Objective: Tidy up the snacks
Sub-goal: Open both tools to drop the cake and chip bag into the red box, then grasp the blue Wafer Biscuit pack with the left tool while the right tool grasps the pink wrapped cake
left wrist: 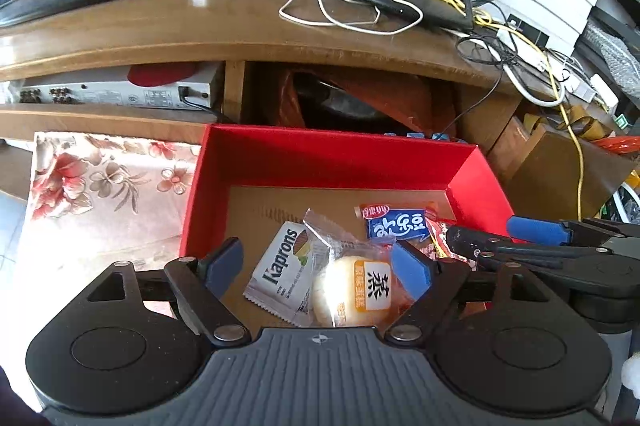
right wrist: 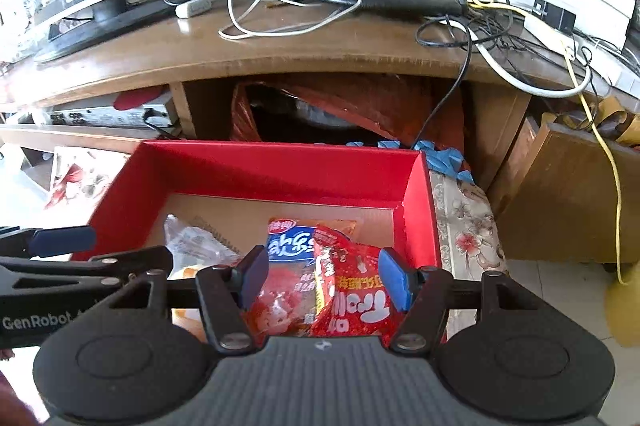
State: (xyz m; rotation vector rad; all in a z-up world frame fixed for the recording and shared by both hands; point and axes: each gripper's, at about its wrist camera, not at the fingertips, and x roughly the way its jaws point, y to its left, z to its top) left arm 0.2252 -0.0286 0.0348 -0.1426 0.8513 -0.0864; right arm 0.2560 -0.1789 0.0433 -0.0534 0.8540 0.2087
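A bright red box [left wrist: 336, 155] with a plain brown cardboard floor is sitting on a pale cloth [left wrist: 108, 181] showing pink and red flowers. Inside, a white Kaprons packet [left wrist: 280, 274] is lying beside a clear wrapper holding a pale yellow bun [left wrist: 352, 290] with an orange label, a blue and white packet [left wrist: 396, 224], and a red packet [right wrist: 352, 290] printed in white. Each black tool is wearing blue pads [left wrist: 412, 272]. The desk [left wrist: 224, 21] behind is glossy brown wood.
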